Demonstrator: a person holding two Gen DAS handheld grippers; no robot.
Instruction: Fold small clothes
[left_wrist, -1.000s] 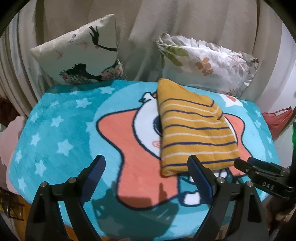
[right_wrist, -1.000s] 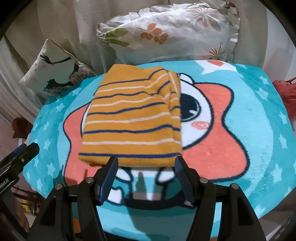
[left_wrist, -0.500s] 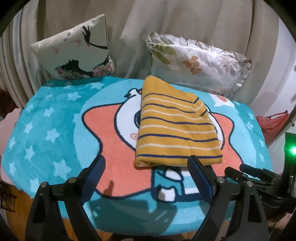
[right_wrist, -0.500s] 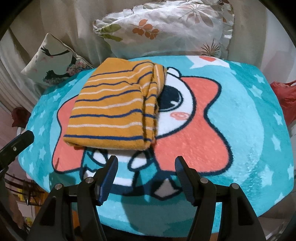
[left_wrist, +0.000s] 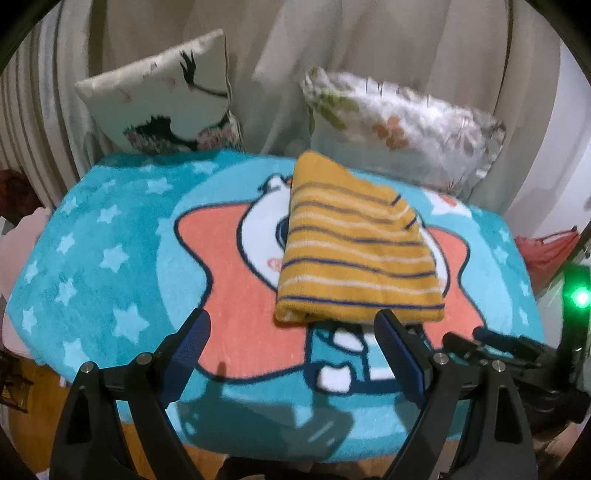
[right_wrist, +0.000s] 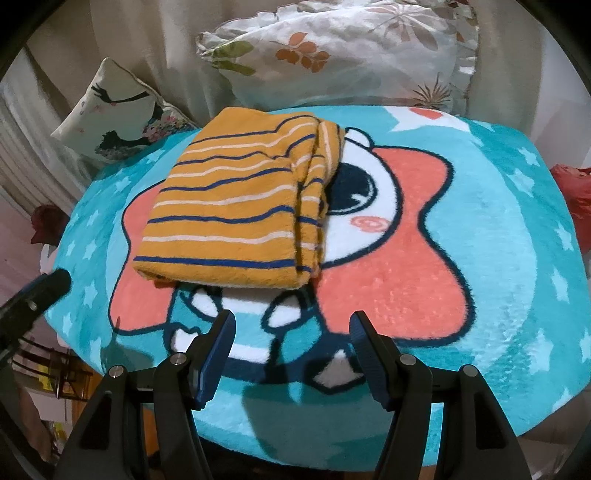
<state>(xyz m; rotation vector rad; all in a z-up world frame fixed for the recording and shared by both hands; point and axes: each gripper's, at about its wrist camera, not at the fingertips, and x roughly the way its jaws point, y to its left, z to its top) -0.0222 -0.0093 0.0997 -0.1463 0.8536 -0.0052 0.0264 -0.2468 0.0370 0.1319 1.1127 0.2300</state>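
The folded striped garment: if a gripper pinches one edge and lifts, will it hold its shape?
Probably not. The striped garment looks like soft knit stacked in loose layers, which show at its near edge, so a one-edge pinch would likely let it unfold and droop. It probably weighs little. Pushed, it may bunch rather than slide, since the blanket beneath looks fuzzy.

Beige curtain (right_wrist: 155, 44) behind, 2 pillows (right_wrist: 343, 55) w/ teal blanket (right_wrist: 498, 236).
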